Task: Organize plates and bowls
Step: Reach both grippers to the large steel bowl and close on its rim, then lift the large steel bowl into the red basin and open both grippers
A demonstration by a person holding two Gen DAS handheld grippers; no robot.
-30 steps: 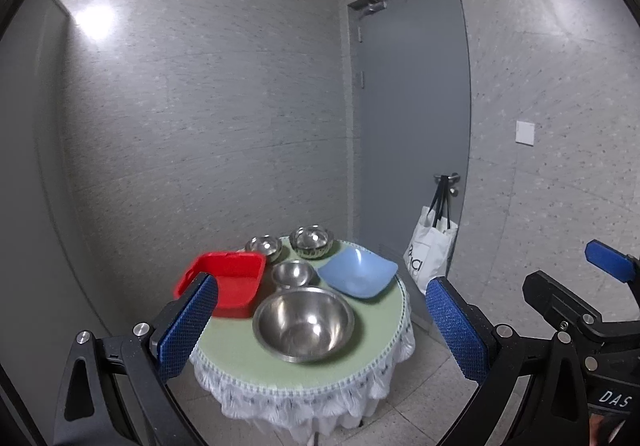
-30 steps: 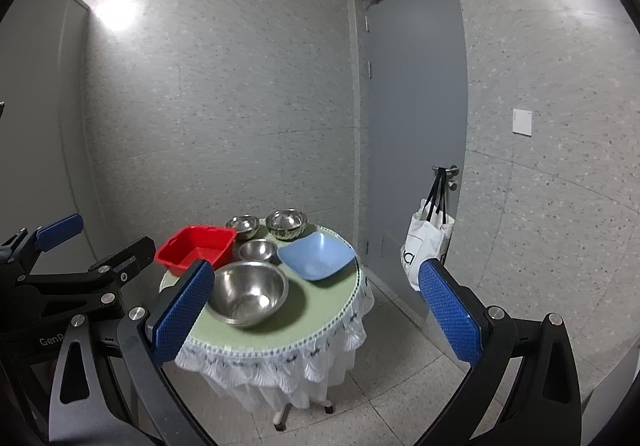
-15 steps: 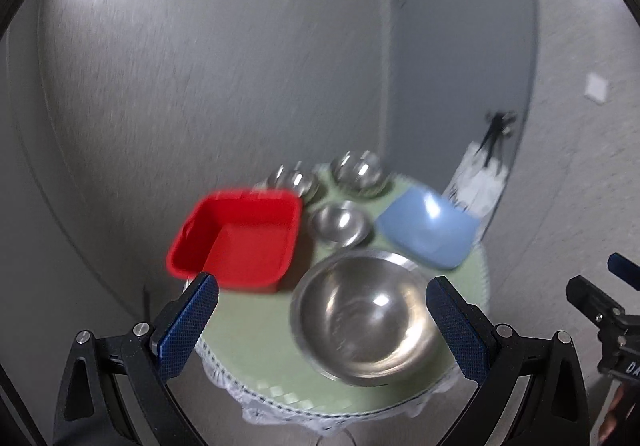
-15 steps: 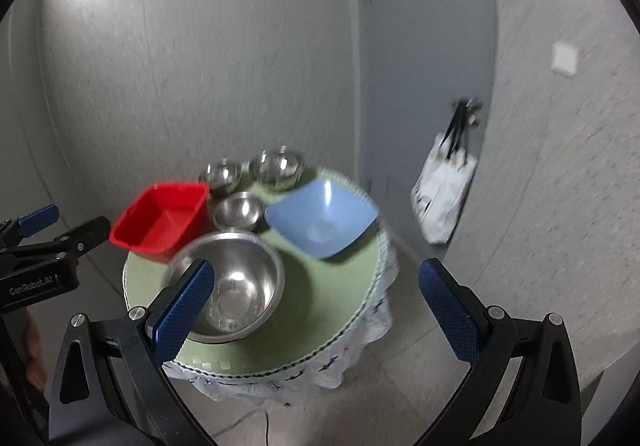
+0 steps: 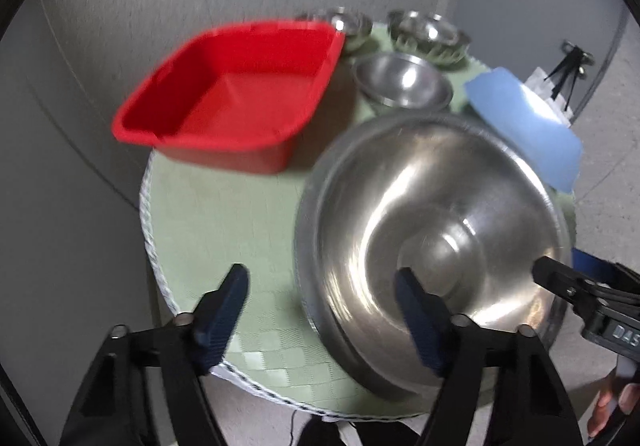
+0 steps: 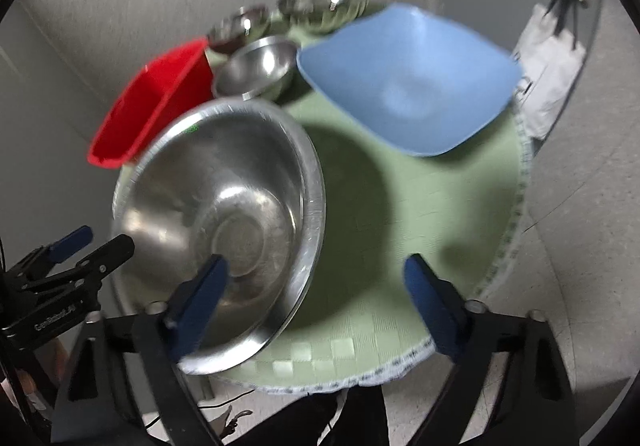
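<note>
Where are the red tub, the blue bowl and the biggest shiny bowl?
red tub (image 5: 240, 101), left wrist view, inside floor.
blue bowl (image 6: 408, 85), right wrist view, inside middle.
biggest shiny bowl (image 6: 240, 234), right wrist view, flat bottom.

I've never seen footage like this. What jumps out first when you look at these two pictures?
The large steel bowl fills the near side of the round green-covered table, shiny and close to both cameras. Behind it sit a bright red square tub on the left and a pale blue square dish on the right, with three smaller steel bowls at the back. Both open grippers, left and right, frame the big bowl with blue-padded fingers.
</note>
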